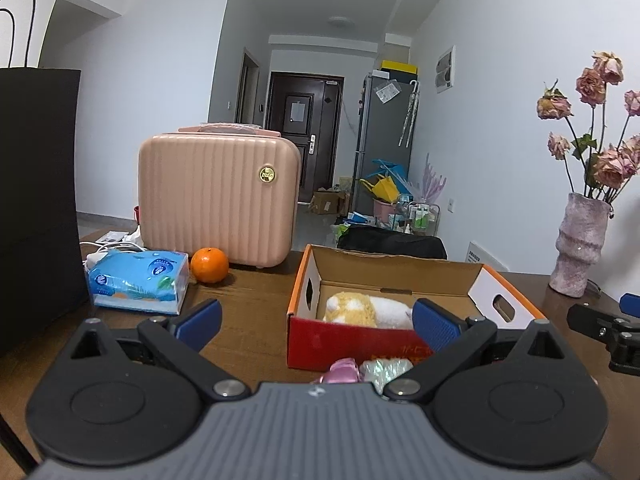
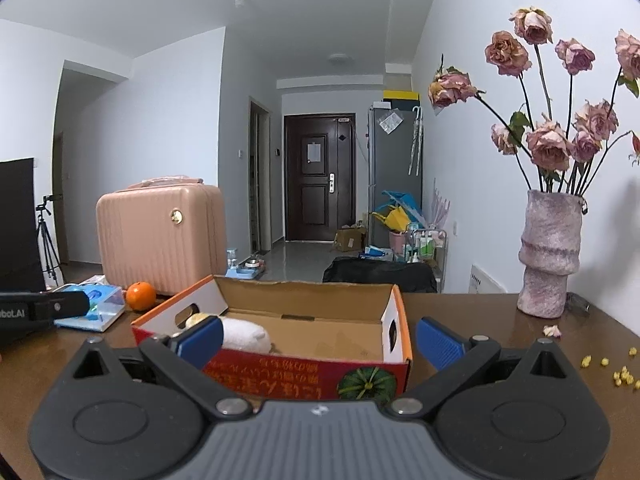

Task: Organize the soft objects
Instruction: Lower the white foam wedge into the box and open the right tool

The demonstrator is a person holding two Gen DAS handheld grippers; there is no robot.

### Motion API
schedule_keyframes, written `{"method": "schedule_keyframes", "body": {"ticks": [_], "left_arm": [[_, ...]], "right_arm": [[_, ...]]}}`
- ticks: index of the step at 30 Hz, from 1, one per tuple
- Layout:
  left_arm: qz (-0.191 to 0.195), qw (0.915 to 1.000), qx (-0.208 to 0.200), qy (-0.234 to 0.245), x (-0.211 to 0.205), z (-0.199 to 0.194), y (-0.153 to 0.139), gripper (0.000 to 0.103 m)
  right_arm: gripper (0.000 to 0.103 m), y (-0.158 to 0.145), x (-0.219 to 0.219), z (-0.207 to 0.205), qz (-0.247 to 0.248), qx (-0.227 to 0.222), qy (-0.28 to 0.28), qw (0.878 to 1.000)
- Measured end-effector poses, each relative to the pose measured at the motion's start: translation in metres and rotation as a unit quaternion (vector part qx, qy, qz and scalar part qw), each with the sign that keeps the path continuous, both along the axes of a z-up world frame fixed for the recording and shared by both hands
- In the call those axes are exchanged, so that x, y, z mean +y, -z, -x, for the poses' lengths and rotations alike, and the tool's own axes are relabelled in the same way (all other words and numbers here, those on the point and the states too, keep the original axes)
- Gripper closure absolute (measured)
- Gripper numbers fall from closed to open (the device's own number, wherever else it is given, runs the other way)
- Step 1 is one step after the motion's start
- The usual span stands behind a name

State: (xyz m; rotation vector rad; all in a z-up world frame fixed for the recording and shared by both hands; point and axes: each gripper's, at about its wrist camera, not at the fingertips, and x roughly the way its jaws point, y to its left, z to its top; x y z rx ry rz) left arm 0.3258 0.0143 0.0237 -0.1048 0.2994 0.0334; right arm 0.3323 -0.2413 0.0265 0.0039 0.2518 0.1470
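An open red and orange cardboard box [image 1: 400, 276] stands on the brown table; it also shows in the right wrist view [image 2: 320, 312]. A white and yellow plush toy [image 1: 368, 310] lies inside it, seen too in the right wrist view [image 2: 244, 334]. A pink soft item [image 1: 342, 372] and a pale shiny one [image 1: 384, 370] lie on the table just before the box, right under my left gripper [image 1: 316, 322], which is open and empty. My right gripper [image 2: 320, 340] is open and empty, just before the box's front wall.
A pink ribbed case [image 1: 218, 196], an orange [image 1: 209, 265] and a blue tissue pack [image 1: 138, 282] stand at the left. A black paper bag [image 1: 38, 200] is at the far left. A pink vase of dried roses [image 2: 548, 256] stands at the right, with yellow crumbs [image 2: 620, 374] nearby.
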Motion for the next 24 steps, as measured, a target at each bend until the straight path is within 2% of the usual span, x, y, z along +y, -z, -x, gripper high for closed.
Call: {"method": "schedule_keyframes", "body": {"ticks": [13, 24], "left_arm": [[-0.004, 0.9998, 0.013, 0.01, 0.001, 0.032, 0.012, 0.0], [-0.01, 0.9986, 0.044, 0.027, 0.003, 0.055, 0.03, 0.0]], "right_arm": [[0.0, 0.019, -0.001, 0.035, -0.001, 0.015, 0.004, 1.0], [0.0, 0.038, 0.008, 0.058, 0.032, 0.047, 0.002, 0.998]]}}
